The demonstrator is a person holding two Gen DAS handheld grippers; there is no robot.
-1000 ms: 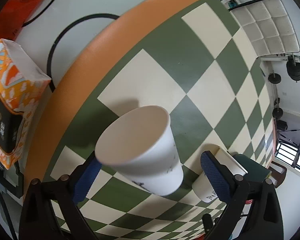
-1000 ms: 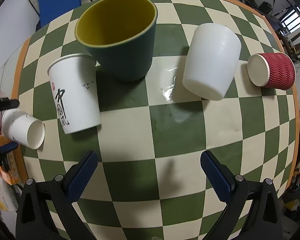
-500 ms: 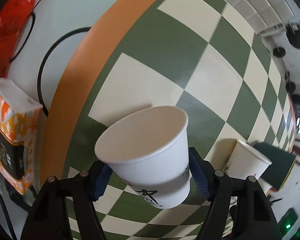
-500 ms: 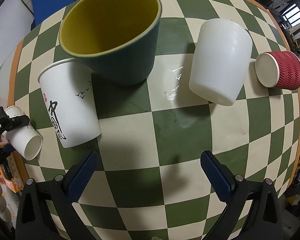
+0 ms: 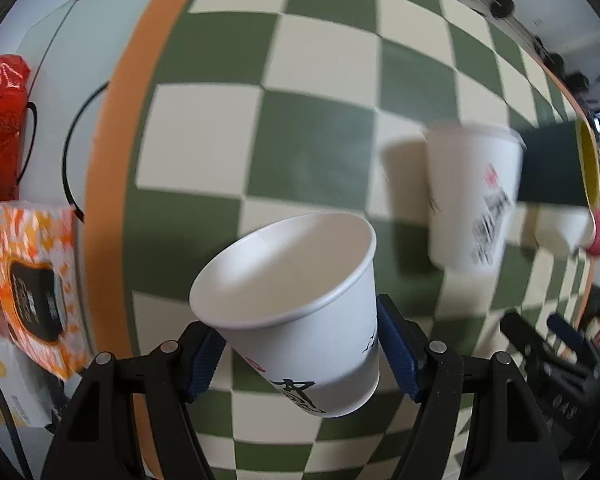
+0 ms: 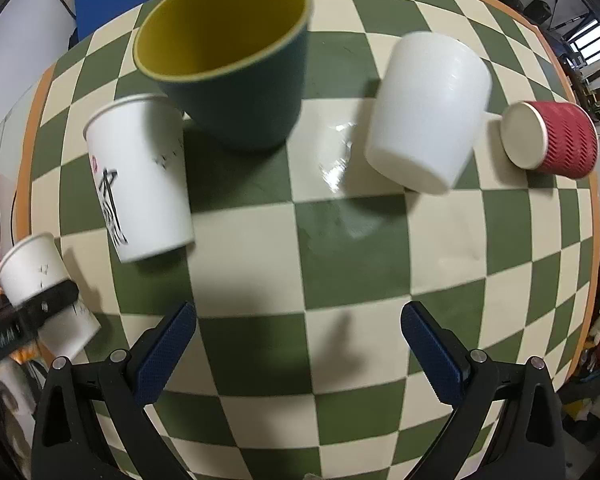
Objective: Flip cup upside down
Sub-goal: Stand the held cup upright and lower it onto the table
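Note:
My left gripper (image 5: 300, 352) is shut on a small white paper cup (image 5: 300, 300) with black printed characters. The cup is held above the checkered table (image 5: 312, 152), tilted, its open mouth facing up and away. The same cup (image 6: 40, 280) shows at the left edge of the right wrist view, with the left gripper's finger across it. My right gripper (image 6: 298, 344) is open and empty above the table's near part.
On the table stand a taller white paper cup (image 6: 140, 184), a dark green cup with yellow inside (image 6: 232, 60), a white cup upside down (image 6: 428, 112) and a red ribbed cup on its side (image 6: 548, 140). An orange tissue box (image 5: 36, 280) and red bag (image 5: 0, 100) lie beyond the table's left edge.
My left gripper closed on the small cup, lifted it and turned it from lying on its side toward mouth-up. The right gripper moved slightly closer to the cups.

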